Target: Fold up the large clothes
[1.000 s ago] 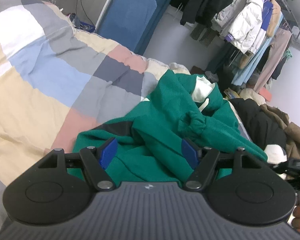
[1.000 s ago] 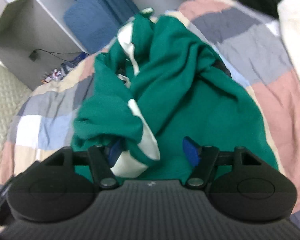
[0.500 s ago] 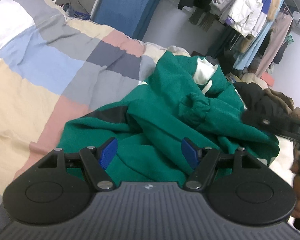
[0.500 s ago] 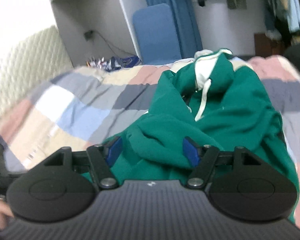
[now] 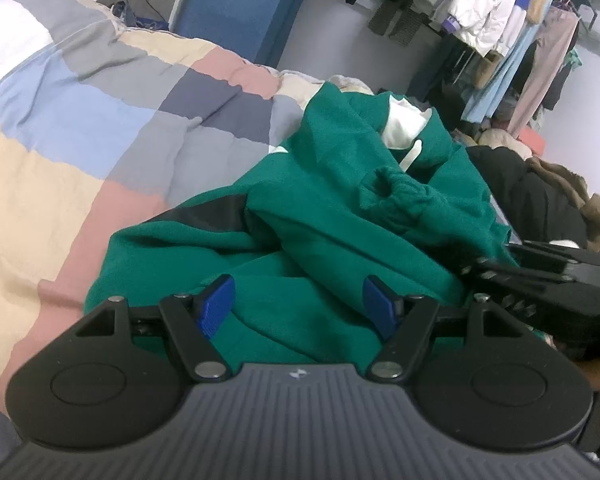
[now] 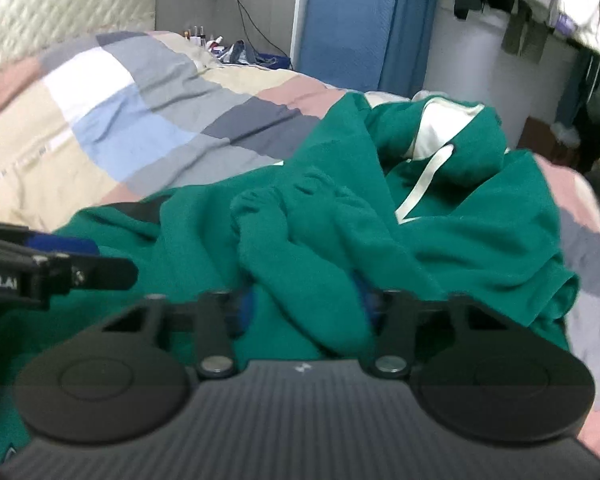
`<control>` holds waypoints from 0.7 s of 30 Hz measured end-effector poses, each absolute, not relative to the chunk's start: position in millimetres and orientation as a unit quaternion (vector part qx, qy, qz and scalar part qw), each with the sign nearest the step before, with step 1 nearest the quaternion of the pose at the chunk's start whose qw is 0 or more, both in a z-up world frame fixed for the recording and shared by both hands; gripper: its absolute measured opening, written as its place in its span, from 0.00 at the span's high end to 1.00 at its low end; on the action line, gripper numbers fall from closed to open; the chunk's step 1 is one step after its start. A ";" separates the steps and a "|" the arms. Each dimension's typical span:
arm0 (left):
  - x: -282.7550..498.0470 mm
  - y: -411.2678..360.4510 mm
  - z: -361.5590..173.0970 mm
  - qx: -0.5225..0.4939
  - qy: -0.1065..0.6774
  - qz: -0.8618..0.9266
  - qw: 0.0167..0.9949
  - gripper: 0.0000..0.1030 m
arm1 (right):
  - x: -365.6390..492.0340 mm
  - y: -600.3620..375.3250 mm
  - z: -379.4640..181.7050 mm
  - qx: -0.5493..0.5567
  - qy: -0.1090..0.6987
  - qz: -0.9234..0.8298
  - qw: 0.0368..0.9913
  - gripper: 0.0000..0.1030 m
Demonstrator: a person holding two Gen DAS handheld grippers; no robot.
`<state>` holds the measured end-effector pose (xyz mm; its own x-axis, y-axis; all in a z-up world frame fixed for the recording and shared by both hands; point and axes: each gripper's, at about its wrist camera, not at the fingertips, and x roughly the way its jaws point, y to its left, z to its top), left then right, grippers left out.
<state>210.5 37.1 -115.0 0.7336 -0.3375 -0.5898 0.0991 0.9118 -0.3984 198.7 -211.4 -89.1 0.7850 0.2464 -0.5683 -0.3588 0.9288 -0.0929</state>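
Right hand-held gripper [image 6: 306, 308], just closing, pinches a bunched hoodie [image 6: 440, 240] fold; left hand-held gripper [image 5: 298, 300] spread. Risk: lifting drags several layers together.

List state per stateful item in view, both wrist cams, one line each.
green hoodie: crumpled in a heap on the bed, not folded.
hood drawstring: loose, trailing across the fabric.
checked duvet: spread over the bed, wrinkled.
left gripper: open, fingers apart over the fabric, gripping nothing.
right gripper: jaws have just been closing, now pinching a bunched sleeve fold of the hoodie.
hanging coats: on the rail, untouched.
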 end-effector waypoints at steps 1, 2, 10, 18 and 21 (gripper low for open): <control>209.8 38.5 -114.5 -0.175 0.344 -0.119 0.915 0.27 | 193.8 -213.7 -83.2 -0.090 0.277 0.159 0.944 0.78; 209.5 40.5 -113.9 -0.178 0.341 -0.119 0.915 0.27 | 188.5 -217.7 -77.8 -0.083 0.266 0.157 0.947 0.80; 203.6 52.7 -103.0 -0.200 0.318 -0.126 0.918 0.27 | 114.6 -266.4 -20.3 -0.016 0.181 0.208 0.961 0.84; 192.0 68.0 -92.1 -0.245 0.303 -0.132 0.912 0.27 | 58.9 -296.7 -7.4 -0.043 0.233 0.239 0.942 0.87; 189.6 69.0 -91.5 -0.243 0.302 -0.129 0.913 0.27 | 46.4 -302.4 -9.4 -0.060 0.279 0.244 0.927 0.87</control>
